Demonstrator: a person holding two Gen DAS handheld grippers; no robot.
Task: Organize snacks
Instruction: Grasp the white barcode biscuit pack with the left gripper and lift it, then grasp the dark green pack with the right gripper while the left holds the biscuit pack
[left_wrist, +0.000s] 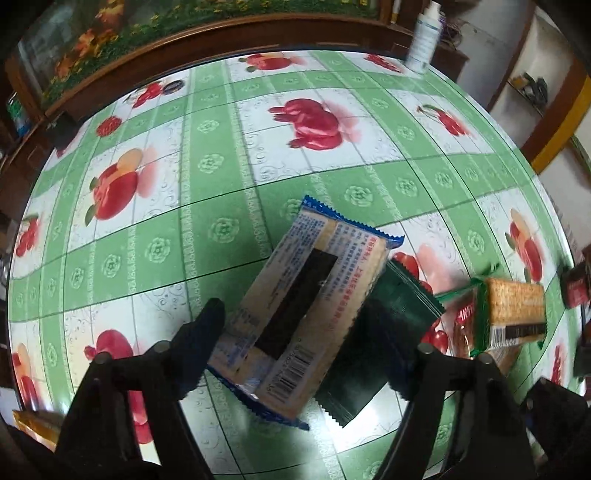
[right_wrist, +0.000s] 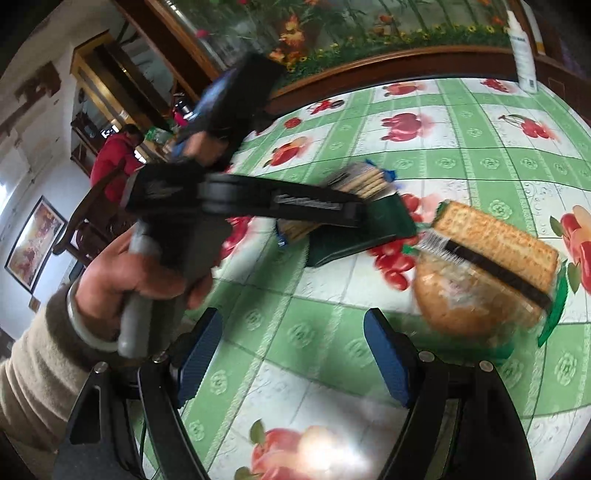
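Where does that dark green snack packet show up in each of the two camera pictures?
Left wrist view: the dark green packet lies lower centre-right on the table, partly under the blue-edged cracker pack.
Right wrist view: it sits mid-frame, behind the left gripper.
Shared landmark: the white bottle at the table's far edge.

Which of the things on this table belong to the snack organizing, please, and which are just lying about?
Belonging to the job:
- blue-edged cracker pack, between the left hand-held gripper fingers
- dark green packet beside it
- green-wrapped cracker pack
- round bread-like snack under that pack
- right hand-held gripper, open with nothing in it

Just lying about:
- white bottle at the far table edge
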